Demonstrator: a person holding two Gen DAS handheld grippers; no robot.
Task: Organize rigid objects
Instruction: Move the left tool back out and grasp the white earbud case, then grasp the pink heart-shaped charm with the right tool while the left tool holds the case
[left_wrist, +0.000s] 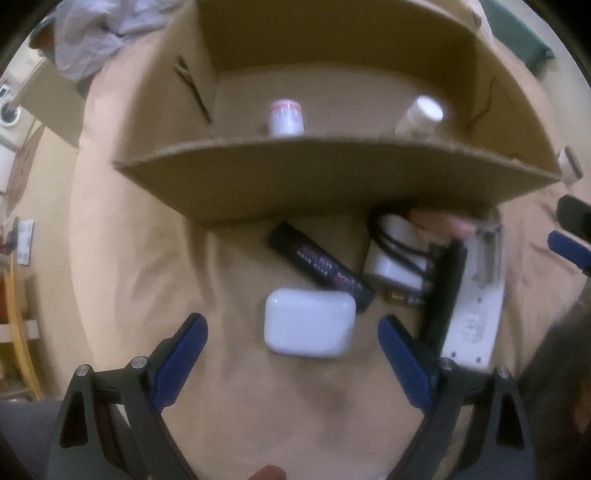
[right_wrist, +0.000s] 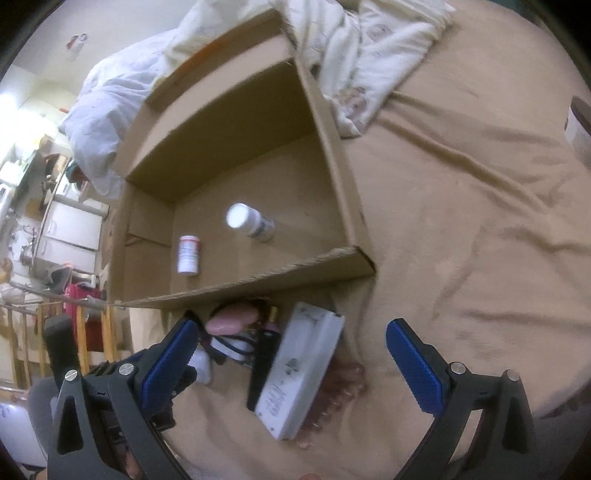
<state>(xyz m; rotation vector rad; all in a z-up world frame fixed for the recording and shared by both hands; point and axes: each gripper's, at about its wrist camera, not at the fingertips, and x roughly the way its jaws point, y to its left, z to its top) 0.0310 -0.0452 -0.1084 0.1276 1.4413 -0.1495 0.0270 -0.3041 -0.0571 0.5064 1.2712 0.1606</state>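
Note:
An open cardboard box (left_wrist: 332, 181) (right_wrist: 332, 147) stands on a tan sheet and holds a red-labelled pill bottle (left_wrist: 285, 117) (right_wrist: 188, 254) and a white bottle (left_wrist: 421, 116) (right_wrist: 249, 220). In front of it lie a white earbud case (left_wrist: 309, 322), a black tube (left_wrist: 319, 266), a white charger with black cable (left_wrist: 397, 254) (right_wrist: 229, 343), a pink object (left_wrist: 441, 219) (right_wrist: 231, 320), a battery (left_wrist: 404, 297) and a long white device (left_wrist: 476, 302) (right_wrist: 299, 369). My left gripper (left_wrist: 293, 330) is open around the earbud case. My right gripper (right_wrist: 291, 336) is open above the white device.
Crumpled white bedding (right_wrist: 369, 48) lies behind the box, grey-white cloth (left_wrist: 99, 33) at its left. A brown-lidded jar (right_wrist: 580, 125) stands at the far right. A room with furniture (right_wrist: 44, 221) shows beyond the bed's left edge.

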